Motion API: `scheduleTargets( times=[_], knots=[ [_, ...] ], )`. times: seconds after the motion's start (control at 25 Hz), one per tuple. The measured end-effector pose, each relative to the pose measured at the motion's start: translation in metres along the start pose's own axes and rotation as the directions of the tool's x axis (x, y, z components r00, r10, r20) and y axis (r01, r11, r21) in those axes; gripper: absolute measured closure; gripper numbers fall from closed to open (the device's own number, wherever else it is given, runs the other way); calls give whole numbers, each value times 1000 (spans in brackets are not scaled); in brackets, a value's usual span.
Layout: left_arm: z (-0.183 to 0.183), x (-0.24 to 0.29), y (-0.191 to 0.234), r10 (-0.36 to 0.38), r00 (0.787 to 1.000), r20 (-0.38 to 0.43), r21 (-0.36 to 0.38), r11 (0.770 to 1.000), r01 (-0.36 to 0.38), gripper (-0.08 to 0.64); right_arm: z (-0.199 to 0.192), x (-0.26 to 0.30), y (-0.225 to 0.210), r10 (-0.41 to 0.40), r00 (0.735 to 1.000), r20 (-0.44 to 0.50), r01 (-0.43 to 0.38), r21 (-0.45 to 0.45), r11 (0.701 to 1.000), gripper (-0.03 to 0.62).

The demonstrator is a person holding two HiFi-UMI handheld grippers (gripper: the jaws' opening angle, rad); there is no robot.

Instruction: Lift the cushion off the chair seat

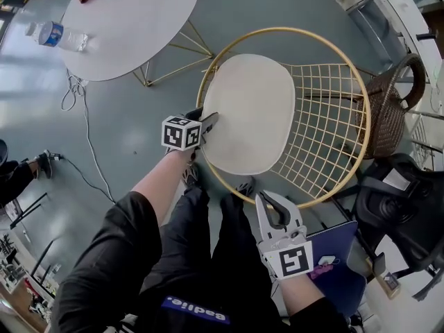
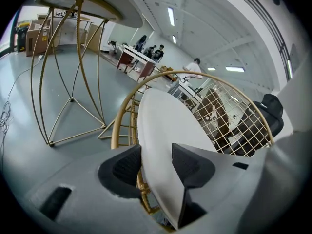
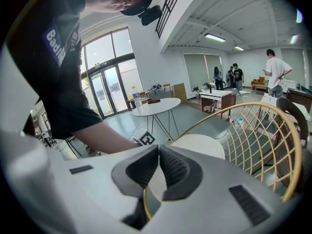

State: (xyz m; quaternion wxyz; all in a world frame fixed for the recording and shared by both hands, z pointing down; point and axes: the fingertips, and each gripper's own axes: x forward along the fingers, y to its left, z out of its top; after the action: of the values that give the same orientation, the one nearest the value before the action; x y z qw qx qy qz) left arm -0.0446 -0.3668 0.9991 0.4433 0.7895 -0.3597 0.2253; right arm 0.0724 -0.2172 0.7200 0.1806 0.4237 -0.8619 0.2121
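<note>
Cushion (image 1: 250, 113) lies flat on the seat of the round gold wire chair (image 1: 326, 134). It is pale cream and oval, and the wire back curves round its far side. The person stands at the chair's front rim with a tool in each hand.

The left tool (image 1: 208, 122) reaches down to the cushion's near left edge. Its own view shows the jaws standing wide apart, with the rim of the cushion (image 2: 161, 126) running up between them. One dark pad (image 2: 192, 165) lies over the top face, and the other sits below the edge, beside the gold rim of the chair (image 2: 119, 126). The cushion's edge looks unsqueezed there, so the left tool (image 2: 156, 155) reads as open around the edge, not clamped on it.

The right tool (image 1: 263, 198) hangs lower, over the person's legs, just short of the chair's front rim and apart from the cushion. In its own view the right tool (image 3: 157, 152) has its jaw tips together and grips nothing. The chair (image 3: 285, 130) and the cushion (image 3: 200, 145) show beyond them.

A round white tabletop (image 1: 132, 19) stands beside the chair with a water bottle (image 1: 59, 35) lying on it, and a brown wicker bag (image 1: 388, 106) sits just beyond the chair's wire back
</note>
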Motion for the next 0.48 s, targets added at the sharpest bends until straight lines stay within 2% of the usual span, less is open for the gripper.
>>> scheduleTargets(
  times=[0.24, 0.48],
  knots=[
    [14, -15, -24, -1, 1000, 3, 43, 999, 0, 424, 14, -15, 4, -13, 1000, 19, 14, -10, 1000, 561],
    [39, -42, -69, -53, 998, 42, 58, 997, 50, 477, 41, -42, 8, -33, 998, 45, 34, -19, 999, 561]
  ],
)
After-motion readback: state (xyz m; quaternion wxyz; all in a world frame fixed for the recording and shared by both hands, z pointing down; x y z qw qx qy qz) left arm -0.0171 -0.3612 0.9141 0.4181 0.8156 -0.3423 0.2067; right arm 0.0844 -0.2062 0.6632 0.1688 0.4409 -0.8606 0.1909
